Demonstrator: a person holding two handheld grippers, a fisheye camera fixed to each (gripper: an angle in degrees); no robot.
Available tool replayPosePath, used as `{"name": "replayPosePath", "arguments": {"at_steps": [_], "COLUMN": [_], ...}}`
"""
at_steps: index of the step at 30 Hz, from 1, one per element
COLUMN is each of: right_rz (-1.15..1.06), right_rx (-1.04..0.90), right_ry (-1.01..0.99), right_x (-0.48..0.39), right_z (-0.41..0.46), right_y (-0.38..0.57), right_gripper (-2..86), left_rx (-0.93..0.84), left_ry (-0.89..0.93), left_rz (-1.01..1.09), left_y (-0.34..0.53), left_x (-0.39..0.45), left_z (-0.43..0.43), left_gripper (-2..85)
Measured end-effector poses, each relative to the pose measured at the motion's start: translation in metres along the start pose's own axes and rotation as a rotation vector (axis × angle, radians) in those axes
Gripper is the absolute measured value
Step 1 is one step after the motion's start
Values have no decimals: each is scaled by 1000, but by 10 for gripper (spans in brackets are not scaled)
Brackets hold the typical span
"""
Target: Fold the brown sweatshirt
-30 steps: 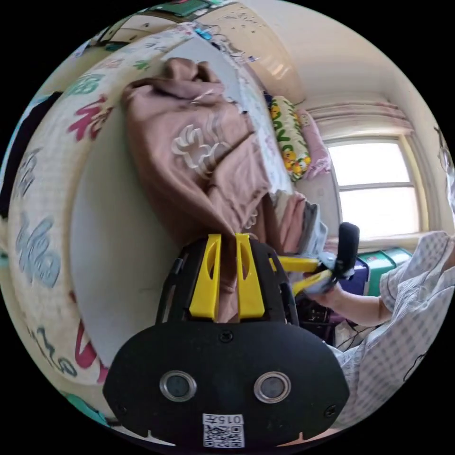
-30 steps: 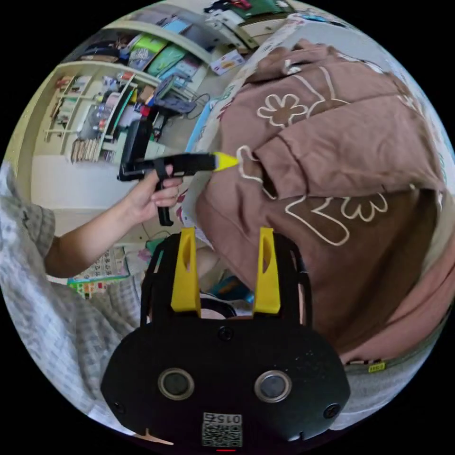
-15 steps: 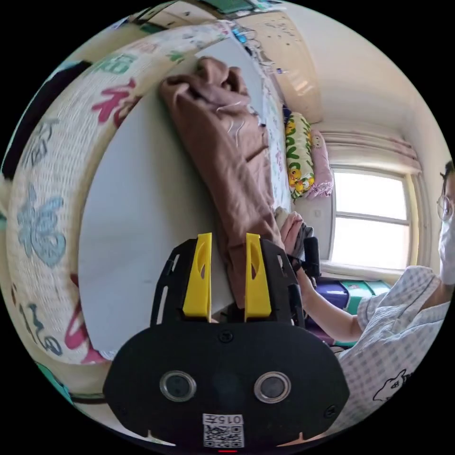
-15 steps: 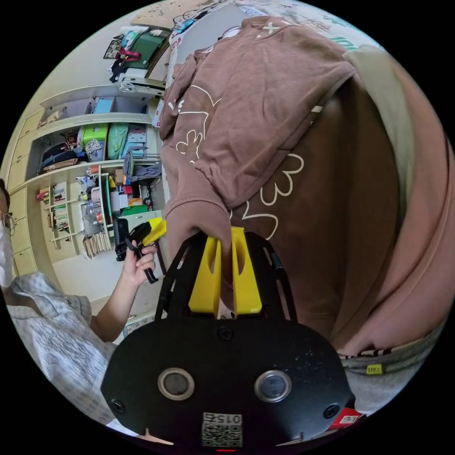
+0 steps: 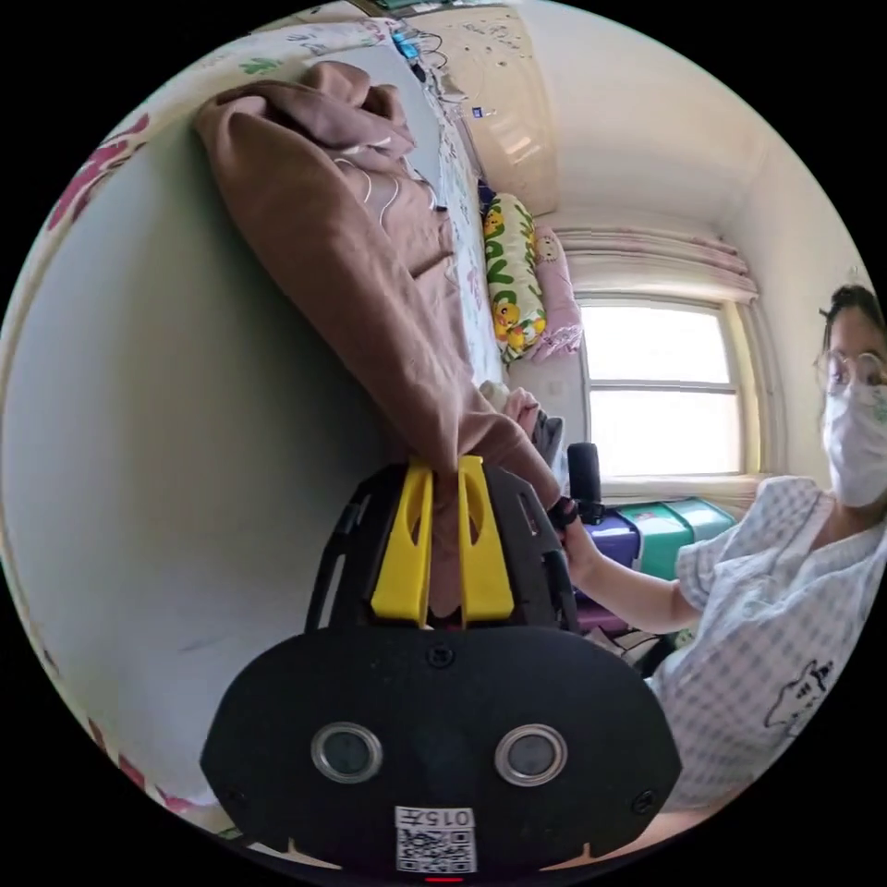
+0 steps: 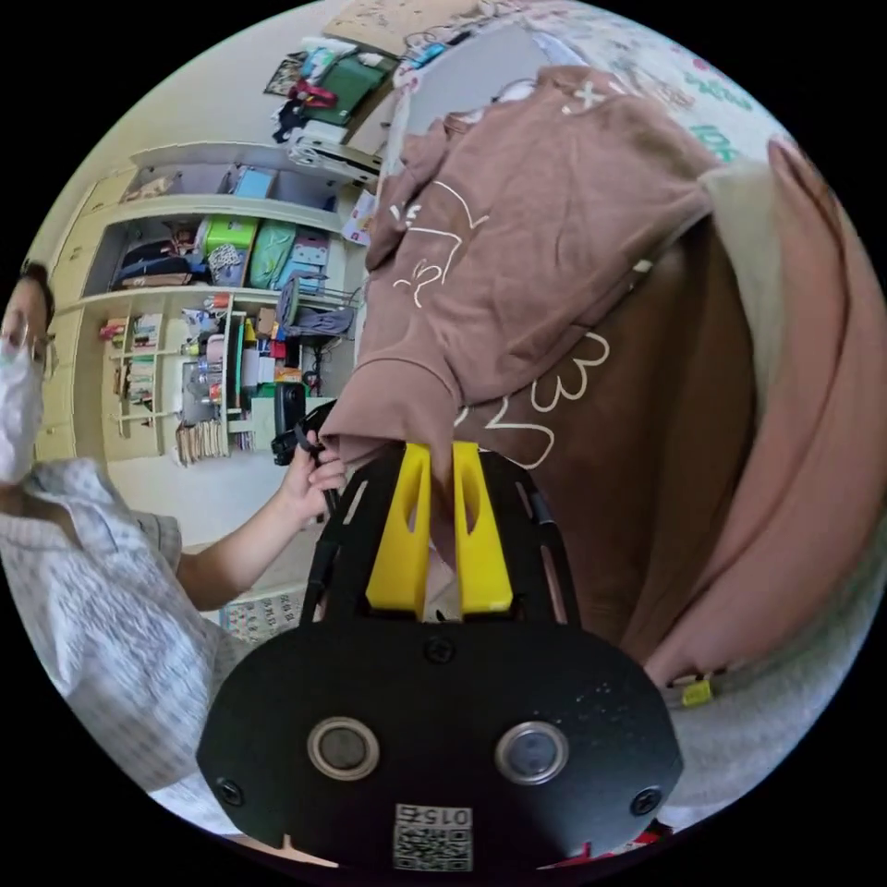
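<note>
The brown sweatshirt [image 5: 360,259] with white outline drawings lies stretched along the grey bed surface [image 5: 185,443]. My left gripper [image 5: 442,467] is shut on one edge of it, cloth pinched between the yellow jaws. In the right gripper view the brown sweatshirt [image 6: 554,259] hangs bunched, with its ribbed hem pinched in my right gripper [image 6: 441,453], which is shut. The left gripper [image 6: 300,430] shows there in the person's hand, at the sweatshirt's other end. In the left gripper view the right gripper's black handle [image 5: 584,476] appears in the person's other hand.
A person in a checked shirt [image 5: 767,610] stands beside the bed. A patterned pillow [image 5: 513,277] and a window [image 5: 661,388] lie beyond. Pink and grey clothes [image 6: 813,443] lie piled beside the sweatshirt. Shelves full of things [image 6: 212,323] line the wall.
The right gripper, open a second ago, has shut on the sweatshirt's hem. The left gripper loosened half a second ago and is shut on the cloth again. Both hands have lifted and pulled the sweatshirt taut.
</note>
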State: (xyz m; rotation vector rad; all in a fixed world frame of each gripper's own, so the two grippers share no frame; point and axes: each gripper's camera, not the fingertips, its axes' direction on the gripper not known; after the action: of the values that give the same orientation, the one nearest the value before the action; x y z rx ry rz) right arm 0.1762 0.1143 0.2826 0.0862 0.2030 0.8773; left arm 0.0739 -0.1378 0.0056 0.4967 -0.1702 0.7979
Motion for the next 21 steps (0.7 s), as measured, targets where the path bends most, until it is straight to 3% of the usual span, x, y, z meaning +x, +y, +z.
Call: {"name": "replayPosePath", "arguments": {"at_steps": [3, 5, 8, 13, 18, 21], "right_rz": [-37, -13, 59, 79, 73, 166], "right_rx": [18, -54, -188, -282, -387, -465], "right_ry": [258, 466, 583, 792, 791, 583], "right_x": [-30, -37, -33, -46, -42, -27], "right_z": [-36, -35, -7, 28, 31, 24], "right_y": [13, 20, 18, -5, -17, -29], "right_gripper": [67, 92, 120, 80, 27, 34], "left_rx": [-1, -24, -46, -88, -165, -221], "left_ry": [-18, -191, -424, -555, -629, -622], "left_rz": [-3, -25, -103, -131, -135, -158], "left_y": [30, 58, 87, 103, 117, 134], "left_x": [14, 28, 31, 29, 21, 5], "left_z": [-56, -103, -144, -153, -133, -105], "left_gripper": [6, -4, -7, -8, -6, -2]}}
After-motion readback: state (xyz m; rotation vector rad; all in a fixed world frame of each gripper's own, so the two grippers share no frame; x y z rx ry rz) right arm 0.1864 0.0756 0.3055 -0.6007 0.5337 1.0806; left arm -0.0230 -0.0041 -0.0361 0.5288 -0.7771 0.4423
